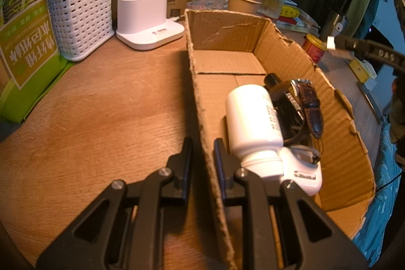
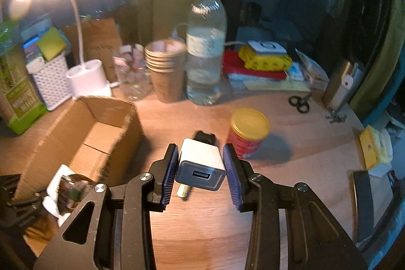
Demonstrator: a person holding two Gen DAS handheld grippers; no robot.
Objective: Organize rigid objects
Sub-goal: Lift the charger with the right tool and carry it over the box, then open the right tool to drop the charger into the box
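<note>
An open cardboard box (image 1: 336, 118) lies on the wooden table; it also shows in the right wrist view (image 2: 76, 133). Inside lie a white pill bottle (image 1: 253, 118), a black item (image 1: 286, 103), a brown watch strap (image 1: 311, 103) and a white device (image 1: 303, 173). My left gripper (image 1: 202, 146) is shut on the box's left wall (image 1: 200, 103), one finger on each side. My right gripper (image 2: 200, 163) is shut on a white USB charger (image 2: 201, 163), held above the table right of the box. A red can with a yellow lid (image 2: 249, 133) stands beyond it.
A white basket (image 1: 81, 17), a white lamp base (image 1: 149, 22), stacked paper cups (image 2: 164, 67) and a water bottle (image 2: 205, 47) line the back. Scissors (image 2: 300, 103), yellow packs (image 2: 265, 60) and books lie at the back right. A green carton (image 1: 25, 62) stands left.
</note>
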